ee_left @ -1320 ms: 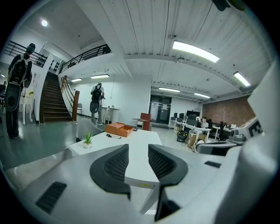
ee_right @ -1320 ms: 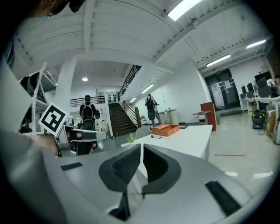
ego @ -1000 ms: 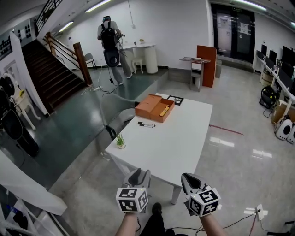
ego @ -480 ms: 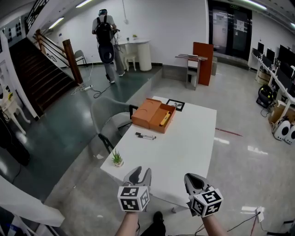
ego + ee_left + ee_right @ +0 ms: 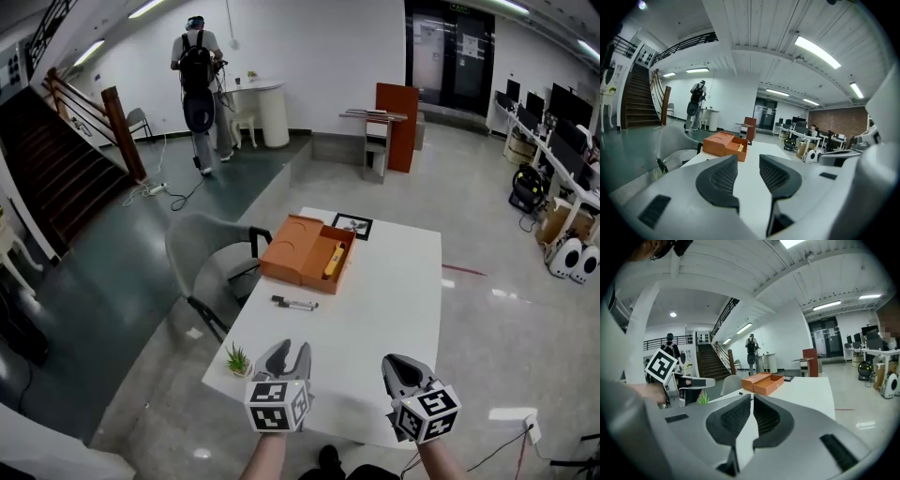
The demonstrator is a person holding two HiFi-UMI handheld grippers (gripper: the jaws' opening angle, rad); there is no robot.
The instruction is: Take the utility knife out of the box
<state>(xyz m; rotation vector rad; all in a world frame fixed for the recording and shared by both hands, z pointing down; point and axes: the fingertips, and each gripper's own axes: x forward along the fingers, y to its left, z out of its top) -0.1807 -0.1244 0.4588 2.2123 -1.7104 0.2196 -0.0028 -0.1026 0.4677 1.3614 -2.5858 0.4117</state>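
The job is only just getting going. The yellow utility knife [image 5: 333, 260] is lying inside the open orange box [image 5: 292, 246], in the right half, close to the right wall. The lid is lying flat, open to the left. The box is sitting at the far end of the white surface [image 5: 398, 291], so nothing is covering the knife.

The person is holding both grippers up at the near edge of the surface, well apart from the box. Both are pointing toward it. The left gripper [image 5: 289, 351] is holding its jaws spread apart, and nothing is sitting between them. The right gripper [image 5: 401, 366] is keeping its jaws pressed together, or very nearly, and it is pinching nothing.

A black pen [image 5: 294, 303] is lying on the surface between the grippers and the box. A little green plant [image 5: 237, 358] is standing at the near left corner, just beside the left gripper. A grey chair [image 5: 202, 267] is standing at the left side.

So nothing is done yet, I think. No gripper is touching the box or the knife. What is left is almost everything: reaching across the surface to the box, going in over the wall, closing on the knife and lifting it out.
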